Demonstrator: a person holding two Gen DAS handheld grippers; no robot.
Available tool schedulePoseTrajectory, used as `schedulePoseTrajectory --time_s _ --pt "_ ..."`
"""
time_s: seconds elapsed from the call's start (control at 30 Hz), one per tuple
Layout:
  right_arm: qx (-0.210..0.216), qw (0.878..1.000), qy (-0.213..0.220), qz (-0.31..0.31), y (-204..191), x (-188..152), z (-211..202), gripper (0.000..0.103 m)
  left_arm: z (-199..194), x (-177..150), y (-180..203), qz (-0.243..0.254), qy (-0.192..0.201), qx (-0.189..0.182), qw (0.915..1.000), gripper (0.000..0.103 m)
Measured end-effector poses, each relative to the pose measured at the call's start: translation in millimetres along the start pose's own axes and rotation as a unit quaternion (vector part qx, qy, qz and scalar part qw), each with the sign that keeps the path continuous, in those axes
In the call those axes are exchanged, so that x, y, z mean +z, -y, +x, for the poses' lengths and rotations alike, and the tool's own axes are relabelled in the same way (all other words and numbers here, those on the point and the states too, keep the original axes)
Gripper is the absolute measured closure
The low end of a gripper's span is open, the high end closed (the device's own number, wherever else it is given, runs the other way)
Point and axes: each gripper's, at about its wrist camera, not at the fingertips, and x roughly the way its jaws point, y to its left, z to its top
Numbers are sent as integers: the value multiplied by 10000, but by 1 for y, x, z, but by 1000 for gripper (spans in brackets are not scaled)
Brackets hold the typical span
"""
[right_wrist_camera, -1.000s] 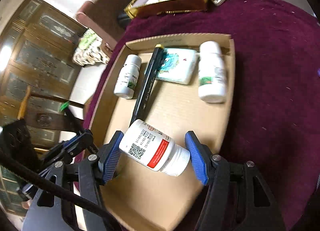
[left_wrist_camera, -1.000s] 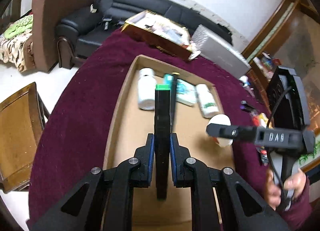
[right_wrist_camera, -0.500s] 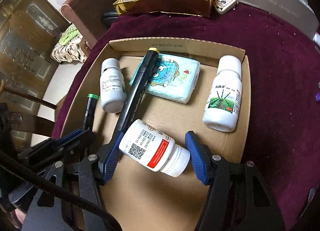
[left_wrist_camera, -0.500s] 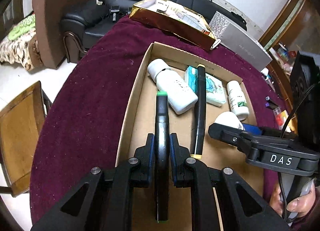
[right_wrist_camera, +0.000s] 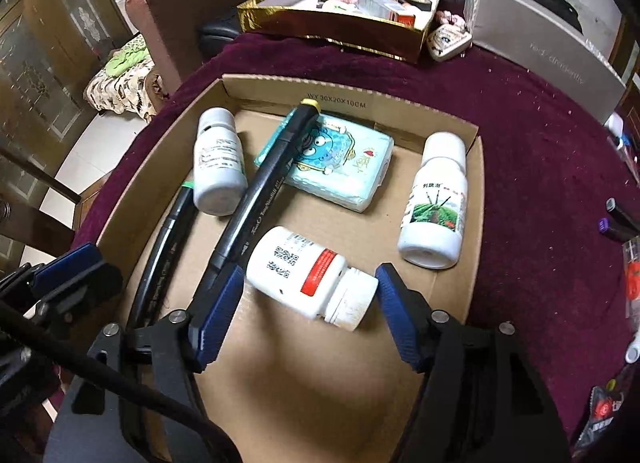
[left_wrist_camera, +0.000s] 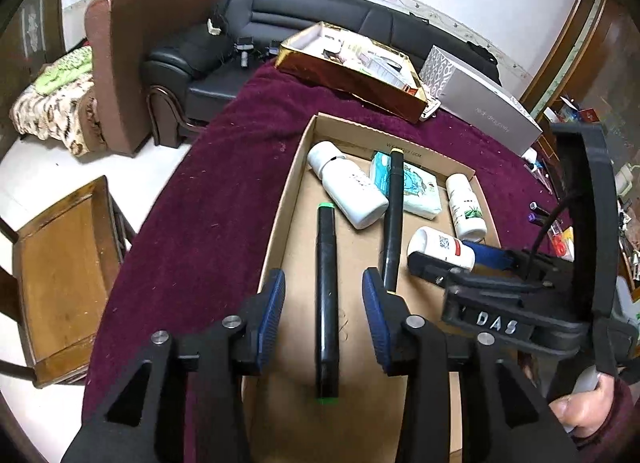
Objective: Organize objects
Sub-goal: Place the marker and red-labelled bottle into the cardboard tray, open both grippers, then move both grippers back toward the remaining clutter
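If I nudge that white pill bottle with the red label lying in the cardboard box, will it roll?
Probably: the red-label bottle lies on its round side on the flat box floor. Smooth plastic may slip. The right tongs are opening around it.

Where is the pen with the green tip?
In the left wrist view, the green-tipped pen lies in the cardboard box, near its left wall, beside the yellow-tipped pen.

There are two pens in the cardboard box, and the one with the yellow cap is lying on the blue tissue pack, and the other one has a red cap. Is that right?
Not quite. The other pen has a green cap, not red; both wrist views show it. The rest holds: two pens lie in the box, and the yellow-capped pen rests on the tissue pack.
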Motion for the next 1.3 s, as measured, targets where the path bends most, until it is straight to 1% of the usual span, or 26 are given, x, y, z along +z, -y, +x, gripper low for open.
schedulePoseTrajectory --time_s 0.07,0.13,0.27,0.37,0.57,0.67,0.77,0.87,0.97,1.07,1.2,1.3 --pt "-3 10000 78 -1 0 0 -5 30 -6 -4 4 5 51 58 10000 68" --pt "-34 9998 169 19 2 -2 -11 29 -10 -8 6 -32 77 7 10000 68" --pt "-61 9996 283 22 3 -3 -19 29 -20 -14 15 -30 144 -51 9999 68" --pt "-35 9993 367 95 12 -8 -29 29 -27 -18 25 23 173 -123 9998 68" --pt "-29 9984 479 314 39 -26 -51 28 -42 -25 52 122 233 -318 9991 68" --pt "-59 9978 494 442 58 -35 -57 28 -44 -32 70 196 190 -456 9986 68" --pt "-17 9967 519 623 77 -45 -65 28 -45 -40 93 380 115 -556 9977 68" --pt "28 9945 623 846 104 -58 -80 28 -47 -46 112 519 62 -641 9966 68" --pt "-24 9914 752 1067 140 -70 -99 28 -47 -50 136 653 -3 -791 9947 68" --pt "-127 9861 833 1433 192 -80 -117 29 -44 -55 160 808 -60 -959 9921 68" --pt "-341 9742 945 2022 262 -89 -132 28 -31 -65 193 1063 -245 -1207 9867 68" --pt "-449 9702 902 2202 298 -84 -130 28 -15 -71 209 1088 -481 -1336 9839 68"
